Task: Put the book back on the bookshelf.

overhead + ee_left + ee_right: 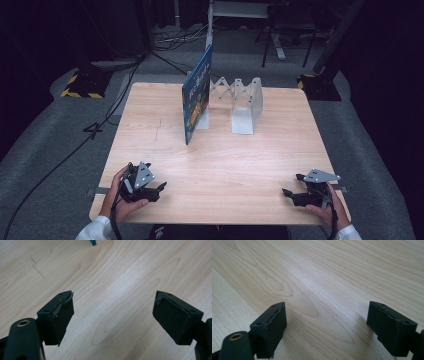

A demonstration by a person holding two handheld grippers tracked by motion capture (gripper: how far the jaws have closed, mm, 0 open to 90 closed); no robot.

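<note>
Item 1. Light wooden square table (220, 185), grain running across, faint pencil marks near its left side; it carries everything listed below.

Item 2. Blue picture book with orange and yellow cover art (196, 100), standing upright on its lower edge near the table's far middle, spine side toward the rack. It leans against the left plate of item 3, which appears to be what keeps it vertical. Its blue bottom corner shows at the top edge of the left gripper view (93, 242).

Item 3. White metal expanding book rack with scissor-lattice links (242, 102), two upright end plates, touching the book on its left, the slot between the plates vacant (presumably the place meant for the book).

Item 4. Left gripper (159, 188), black, held in a hand at the near-left table edge, well apart from the book. Jaws stand wide, nothing between them, bare wood beneath.

Item 5. Right gripper (291, 186), black with grey three-cornered plate, held at the near-right edge. Jaws likewise spread and vacant, low over the wood.

Judgement: both hands seem parked at a resting stance, the book not yet approached.
</note>
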